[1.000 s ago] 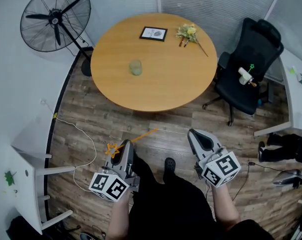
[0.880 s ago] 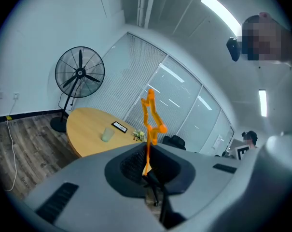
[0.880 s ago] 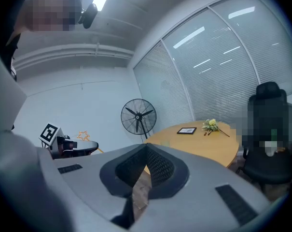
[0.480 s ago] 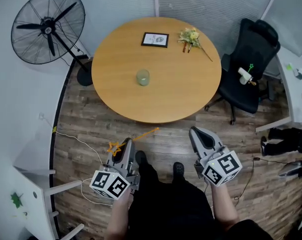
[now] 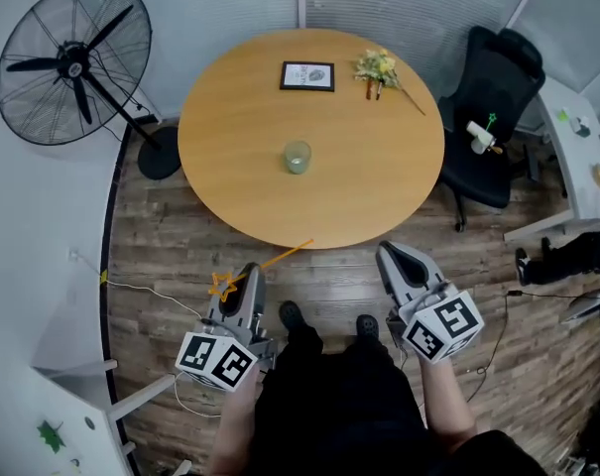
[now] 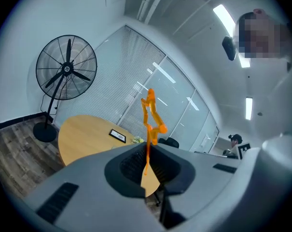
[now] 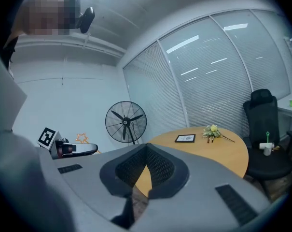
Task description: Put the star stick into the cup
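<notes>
The orange star stick is clamped crosswise in my left gripper, its star head poking out to the left and its thin shaft pointing toward the table. In the left gripper view the star stick stands upright out of the left gripper, which is shut on it. The pale green cup stands upright near the middle of the round wooden table, well ahead of both grippers. My right gripper is shut with nothing in it, short of the table's near edge; its own view shows the right gripper with jaws together.
A framed picture and a flower sprig lie at the table's far side. A standing fan is at the left, a black office chair at the right. A cable runs over the wood floor.
The table and cup have come closer and lower in the head view as the person steps forward. Both grippers keep their pose, and the left one still grips the star stick.
</notes>
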Demonstrator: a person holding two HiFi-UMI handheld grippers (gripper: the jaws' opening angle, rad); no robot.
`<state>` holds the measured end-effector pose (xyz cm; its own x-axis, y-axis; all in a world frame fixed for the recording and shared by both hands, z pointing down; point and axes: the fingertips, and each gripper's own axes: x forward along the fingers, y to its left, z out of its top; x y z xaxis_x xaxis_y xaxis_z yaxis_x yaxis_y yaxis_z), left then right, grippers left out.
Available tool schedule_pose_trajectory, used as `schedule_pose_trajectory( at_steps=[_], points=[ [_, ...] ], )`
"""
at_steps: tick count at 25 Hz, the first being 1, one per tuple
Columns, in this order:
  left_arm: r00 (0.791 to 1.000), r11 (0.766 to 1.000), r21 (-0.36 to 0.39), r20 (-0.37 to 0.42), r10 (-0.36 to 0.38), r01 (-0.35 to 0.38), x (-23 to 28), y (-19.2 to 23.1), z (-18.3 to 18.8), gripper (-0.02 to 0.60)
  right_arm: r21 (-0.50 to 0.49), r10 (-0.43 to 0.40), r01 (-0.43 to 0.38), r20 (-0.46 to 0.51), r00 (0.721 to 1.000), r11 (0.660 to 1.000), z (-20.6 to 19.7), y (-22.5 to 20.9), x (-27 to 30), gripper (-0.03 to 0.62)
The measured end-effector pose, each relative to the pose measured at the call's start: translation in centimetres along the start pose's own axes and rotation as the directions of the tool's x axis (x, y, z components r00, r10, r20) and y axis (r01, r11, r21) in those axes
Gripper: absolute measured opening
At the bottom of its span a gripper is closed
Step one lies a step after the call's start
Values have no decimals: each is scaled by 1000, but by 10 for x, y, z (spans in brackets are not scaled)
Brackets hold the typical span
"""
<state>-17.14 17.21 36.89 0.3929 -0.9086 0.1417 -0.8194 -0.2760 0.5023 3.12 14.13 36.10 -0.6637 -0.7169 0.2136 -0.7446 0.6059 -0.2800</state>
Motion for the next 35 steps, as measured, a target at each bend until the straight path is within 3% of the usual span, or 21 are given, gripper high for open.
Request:
schedule_pose_trajectory(
  at_steps=[7, 15, 29, 35],
  points=[
    [998, 999, -17, -37, -41, 40, -3, 39, 4, 14, 9, -62, 62, -16, 998, 998, -11, 22, 17, 9],
    [993, 998, -21, -93, -68, 67, 15, 52, 0, 14, 58, -114, 116, -38, 993, 991, -24, 15, 29, 9],
    [997, 1000, 6, -82, -15, 15, 66, 65, 28, 14, 57, -12, 13, -23, 1000, 998, 10, -16, 94, 9],
    [999, 1000, -1, -50, -10, 10, 114, 63, 50, 14, 53, 18, -18, -2, 1000, 998, 37, -56, 126, 9]
  ],
)
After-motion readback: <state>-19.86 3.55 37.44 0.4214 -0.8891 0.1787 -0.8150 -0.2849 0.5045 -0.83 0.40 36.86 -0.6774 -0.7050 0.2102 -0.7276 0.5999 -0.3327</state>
